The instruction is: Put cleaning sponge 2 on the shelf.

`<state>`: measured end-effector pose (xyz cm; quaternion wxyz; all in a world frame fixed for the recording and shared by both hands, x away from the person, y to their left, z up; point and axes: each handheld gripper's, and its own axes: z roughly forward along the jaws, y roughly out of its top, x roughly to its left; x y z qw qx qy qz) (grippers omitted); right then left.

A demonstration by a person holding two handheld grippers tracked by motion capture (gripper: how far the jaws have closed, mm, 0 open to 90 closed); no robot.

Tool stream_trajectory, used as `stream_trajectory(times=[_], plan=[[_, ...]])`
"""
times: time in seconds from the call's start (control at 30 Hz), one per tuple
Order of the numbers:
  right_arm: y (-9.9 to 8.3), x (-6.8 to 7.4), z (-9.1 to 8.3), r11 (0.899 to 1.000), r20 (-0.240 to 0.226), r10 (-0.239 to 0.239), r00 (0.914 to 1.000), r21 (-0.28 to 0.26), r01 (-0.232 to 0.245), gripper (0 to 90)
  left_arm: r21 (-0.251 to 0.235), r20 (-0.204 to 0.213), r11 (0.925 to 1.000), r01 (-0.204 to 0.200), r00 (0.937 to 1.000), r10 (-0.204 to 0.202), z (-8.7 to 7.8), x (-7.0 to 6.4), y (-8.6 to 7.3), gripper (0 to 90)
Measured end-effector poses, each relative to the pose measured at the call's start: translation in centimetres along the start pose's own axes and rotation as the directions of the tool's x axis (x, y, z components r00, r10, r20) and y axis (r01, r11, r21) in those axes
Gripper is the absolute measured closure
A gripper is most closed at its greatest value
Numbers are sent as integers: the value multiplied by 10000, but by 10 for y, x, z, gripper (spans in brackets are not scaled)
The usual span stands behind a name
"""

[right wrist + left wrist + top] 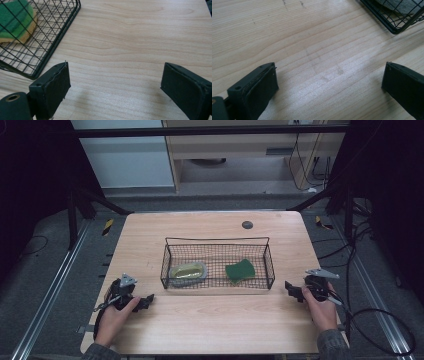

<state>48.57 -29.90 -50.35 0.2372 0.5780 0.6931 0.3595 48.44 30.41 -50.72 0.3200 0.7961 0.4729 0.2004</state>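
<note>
Each hand-held gripper, left (148, 299) and right (289, 287), gapes empty beside the basket (218, 282), apparently unobstructed.

Green sponge (240, 270) in wire basket (218, 241)

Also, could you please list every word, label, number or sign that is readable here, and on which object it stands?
None: no readable text stands on the wire basket, the green sponge, the yellow-green pad, the table, the left gripper or the right gripper.
</note>
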Motion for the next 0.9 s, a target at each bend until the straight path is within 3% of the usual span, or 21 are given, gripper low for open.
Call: stream_trajectory(times=[0.37, 0.5, 0.57, 0.9], plan=[[-5, -2, 5, 9994, 105, 91, 9999, 321, -95, 75, -39, -4, 10000, -5, 10000, 5, 0, 0, 0, 0], [-5, 2, 7, 9984, 298, -284, 9992, 501, 269, 55, -56, 7, 10000, -11, 10000, 11, 1, 0, 0, 0], [-5, 5, 9, 9953, 426, -706, 9966, 686, 676, 32, -64, 9, 10000, -11, 10000, 11, 1, 0, 0, 0], [-9, 11, 5, 9900, -152, -1182, 9929, 752, 1190, 24, -158, 27, 9999, -50, 10000, 50, 2, 1, 0, 0]])
